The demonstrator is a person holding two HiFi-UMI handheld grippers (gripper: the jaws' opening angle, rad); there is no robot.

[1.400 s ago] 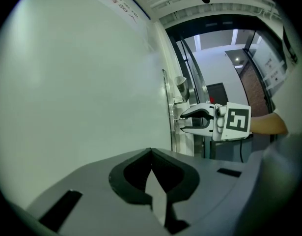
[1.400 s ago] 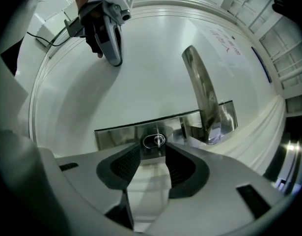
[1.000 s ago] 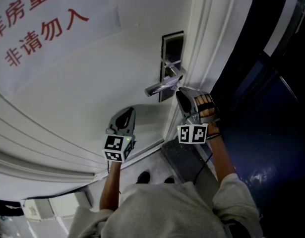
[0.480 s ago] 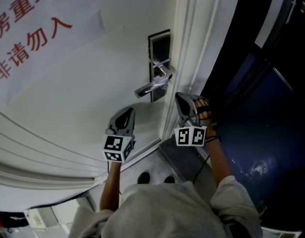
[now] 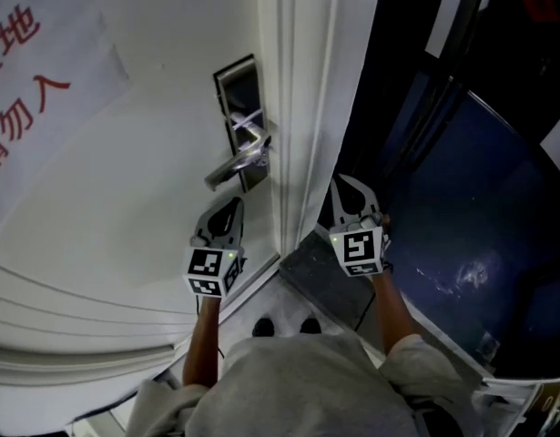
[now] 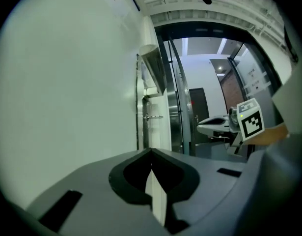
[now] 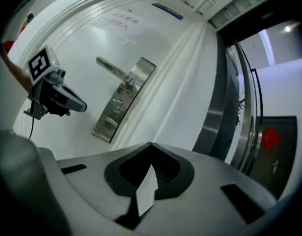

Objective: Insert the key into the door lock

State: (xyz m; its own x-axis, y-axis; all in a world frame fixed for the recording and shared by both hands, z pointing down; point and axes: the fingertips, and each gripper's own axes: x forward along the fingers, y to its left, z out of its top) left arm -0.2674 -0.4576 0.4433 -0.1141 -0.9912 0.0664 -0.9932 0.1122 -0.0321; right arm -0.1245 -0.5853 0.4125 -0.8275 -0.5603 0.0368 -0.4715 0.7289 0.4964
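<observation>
The white door (image 5: pixel 125 180) carries a dark steel lock plate (image 5: pixel 236 107) with a silver lever handle (image 5: pixel 232 164). In the right gripper view the lock plate (image 7: pixel 123 100) shows a round keyhole below the handle (image 7: pixel 114 68). In the left gripper view a small metal stub (image 6: pixel 153 116) sticks out of the door under the handle; I cannot tell whether it is the key. My left gripper (image 5: pixel 232 204) is shut and empty, below the handle. My right gripper (image 5: pixel 346 182) is shut and empty, right of the door frame, apart from the lock.
A paper notice with red characters (image 5: pixel 34 89) hangs on the door at the left. The white door frame (image 5: pixel 307 107) runs between the two grippers. Right of it lies a dark opening with a dark blue floor (image 5: pixel 462 244). Glass doors (image 6: pixel 190 112) stand beyond.
My right gripper has drawn back from the lock plate, rolled over and moved right past the door frame. The door and handle have slid left in view. The left gripper stays below the handle.
</observation>
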